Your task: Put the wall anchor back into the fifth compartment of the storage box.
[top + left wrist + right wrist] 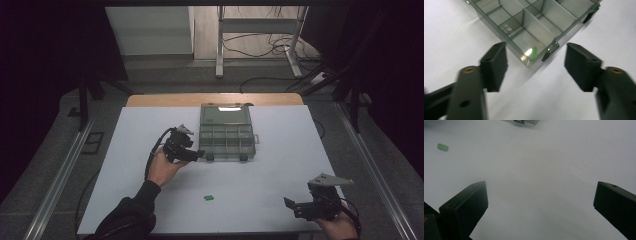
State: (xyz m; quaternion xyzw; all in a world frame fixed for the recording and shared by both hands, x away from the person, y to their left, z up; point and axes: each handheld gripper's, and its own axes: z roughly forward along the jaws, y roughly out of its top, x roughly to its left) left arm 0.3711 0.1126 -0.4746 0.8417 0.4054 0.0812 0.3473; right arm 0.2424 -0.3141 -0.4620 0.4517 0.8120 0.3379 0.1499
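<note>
A clear grey compartment box (227, 136) lies open on the white table, its lid folded back. My left gripper (199, 154) is open at the box's front left corner. In the left gripper view the box corner (529, 40) sits just beyond the spread jaws of the left gripper (535, 62). A small green piece (534, 51) shows in that corner compartment. A second green piece (208, 197) lies loose on the table near the front edge. My right gripper (290, 204) is open at the front right, empty. The right gripper (541, 192) sees the loose green piece (442, 147) far left.
The white table top (280, 165) ends in a wooden strip at the back. Black latches (243, 157) stick out from the box's front wall. Beyond the table stand a metal frame's legs (219, 55) and floor cables.
</note>
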